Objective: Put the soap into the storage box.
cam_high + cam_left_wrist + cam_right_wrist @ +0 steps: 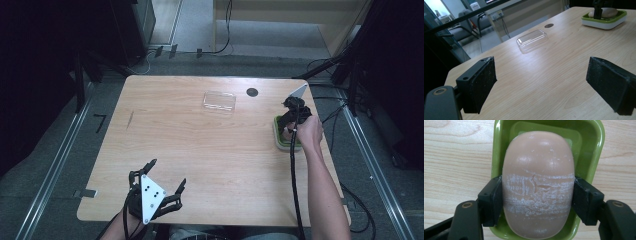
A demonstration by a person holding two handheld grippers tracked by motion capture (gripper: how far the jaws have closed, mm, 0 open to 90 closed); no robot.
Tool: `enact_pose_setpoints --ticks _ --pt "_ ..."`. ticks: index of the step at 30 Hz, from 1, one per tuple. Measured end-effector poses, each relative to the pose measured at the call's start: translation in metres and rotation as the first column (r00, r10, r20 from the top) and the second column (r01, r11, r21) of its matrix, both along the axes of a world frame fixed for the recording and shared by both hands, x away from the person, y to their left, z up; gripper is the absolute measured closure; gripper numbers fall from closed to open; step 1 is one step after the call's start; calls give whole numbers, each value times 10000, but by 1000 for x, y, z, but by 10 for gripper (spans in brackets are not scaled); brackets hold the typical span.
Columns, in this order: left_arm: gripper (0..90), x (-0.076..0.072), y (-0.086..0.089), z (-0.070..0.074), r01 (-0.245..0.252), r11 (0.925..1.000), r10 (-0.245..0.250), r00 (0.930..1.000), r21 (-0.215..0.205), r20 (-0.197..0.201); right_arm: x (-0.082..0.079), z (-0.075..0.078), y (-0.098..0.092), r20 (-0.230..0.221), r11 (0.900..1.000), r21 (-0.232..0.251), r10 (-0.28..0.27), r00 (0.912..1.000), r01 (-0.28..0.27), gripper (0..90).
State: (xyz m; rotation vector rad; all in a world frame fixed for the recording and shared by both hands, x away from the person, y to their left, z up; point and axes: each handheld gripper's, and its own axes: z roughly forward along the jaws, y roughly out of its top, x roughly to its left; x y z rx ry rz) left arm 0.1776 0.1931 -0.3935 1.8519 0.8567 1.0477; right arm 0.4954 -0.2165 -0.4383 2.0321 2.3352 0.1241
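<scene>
High view first, from the left: my left tool sits at the near left corner of the worktop, its jaws spread wide with nothing between them, the grey three-cornered plate on top facing up. In the left gripper view those same two black pads stand well apart over bare wood, and beyond them I see the clear plastic lid lying flat on the worktop.

Moving toward the middle of the high view, that clear lid rests alone near the far edge, and just to its right is a small dark round hole in the wood. Both are well apart from either of my tools.

At the right edge, my right hand holds the right tool pointing down into the green soap dish, which sits on the worktop close to its right rim (the dish has a white base, seen best in the left gripper view). The cable trails back along my forearm.

In the right gripper view, my right tool is pinching the bar of soap: one black pad presses each long side of the pale pink, oval bar. The soap lies inside the green dish, lengthwise, its surface scuffed with white marks across the band where the pads meet it. I cannot tell whether the bar is lifted off the dish floor.
</scene>
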Motion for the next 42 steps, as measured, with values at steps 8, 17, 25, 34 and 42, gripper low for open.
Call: enact_pose_setpoints --ticks 8,17,25,34,42 --pt "98 0 0 0 0 10000 0 10000 -43 4 1 -2 -1 -58 9999 -50 -131 9999 130 335" --pt "99 0 0 0 11 10000 -11 10000 25 2 1 -4 -1 -123 9999 -9 -126 9998 125 339" --pt "99 1 -1 0 13 10000 -13 10000 -14 -10 -1 1 -3 -82 9998 -101 -145 9999 145 349" --pt "98 3 -2 -1 34 10000 -34 10000 10 -73 -10 10 -4 107 9998 54 169 9998 -169 288" --pt "98 3 -2 -1 3 10000 -3 10000 -14 -69 -22 15 0 223 9984 39 565 9982 -566 205"
